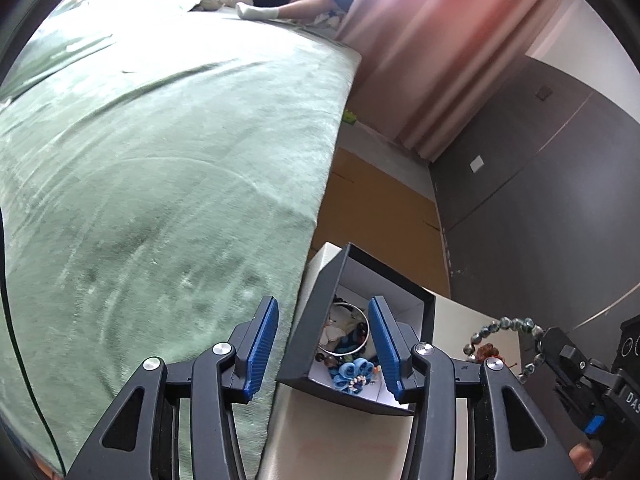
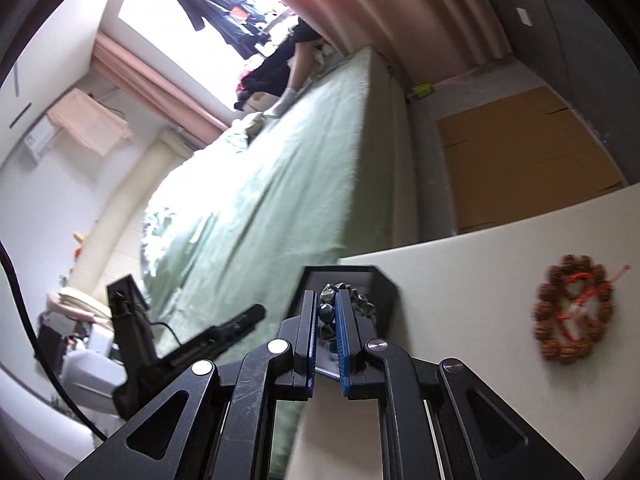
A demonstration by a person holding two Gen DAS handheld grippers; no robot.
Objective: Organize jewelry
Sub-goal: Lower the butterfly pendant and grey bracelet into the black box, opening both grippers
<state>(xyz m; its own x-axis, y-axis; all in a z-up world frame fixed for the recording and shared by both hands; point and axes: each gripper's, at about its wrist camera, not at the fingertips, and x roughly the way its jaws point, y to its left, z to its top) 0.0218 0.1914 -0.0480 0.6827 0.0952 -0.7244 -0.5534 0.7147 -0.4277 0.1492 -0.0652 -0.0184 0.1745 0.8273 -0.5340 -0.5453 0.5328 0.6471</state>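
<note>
My right hand-held gripper (image 2: pixel 326 322) pinches dark bead bracelet (image 2: pixel 348 300) above black box (image 2: pixel 384 292); left hand-held gripper (image 1: pixel 323 350) half-open, empty. Risk: thin grip slips, bracelet drops onto counter (image 2: pixel 460 312).

"DAS" partly visible on right gripper (image 1: pixel 538 344) body.

Both wrist cameras are looking forward and down along my fingers, close over the worktop (image 2: pixel 460 300); both are sharing the black box (image 1: pixel 320 320) and green bed (image 1: pixel 160 180).
</note>
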